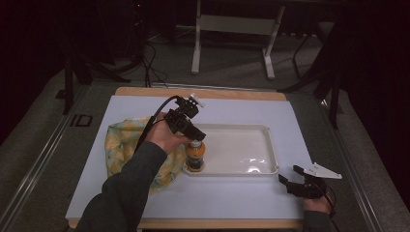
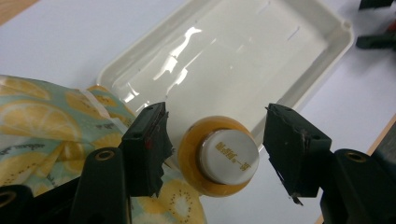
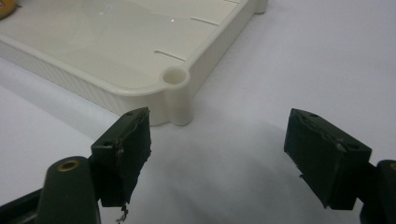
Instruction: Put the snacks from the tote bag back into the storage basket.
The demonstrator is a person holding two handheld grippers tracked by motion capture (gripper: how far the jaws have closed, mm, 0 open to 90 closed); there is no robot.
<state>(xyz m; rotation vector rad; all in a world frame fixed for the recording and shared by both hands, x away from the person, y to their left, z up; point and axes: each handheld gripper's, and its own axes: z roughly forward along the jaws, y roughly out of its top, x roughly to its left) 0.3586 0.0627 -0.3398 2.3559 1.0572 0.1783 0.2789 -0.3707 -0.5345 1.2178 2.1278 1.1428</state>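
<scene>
Count: one cream tray [image 1: 263, 166], one orange bottle [image 1: 196, 156] with white cap [image 2: 229, 155], one fruit-print cloth [image 1: 121, 142], two grippers. Bottle stands upright in tray's near left corner, close against the rim; rest of the tray floor is bare. Left gripper [image 2: 215, 147] hangs over the bottle, jaws spread wide either side of the cap, a gap on both sides, gripping nothing. Cloth lies beside tray's left edge. Right gripper [image 3: 217, 156] sits low on white sheet [image 1: 222, 198] off tray's near right corner, jaws wide apart, empty. Open sheet right of tray.
</scene>
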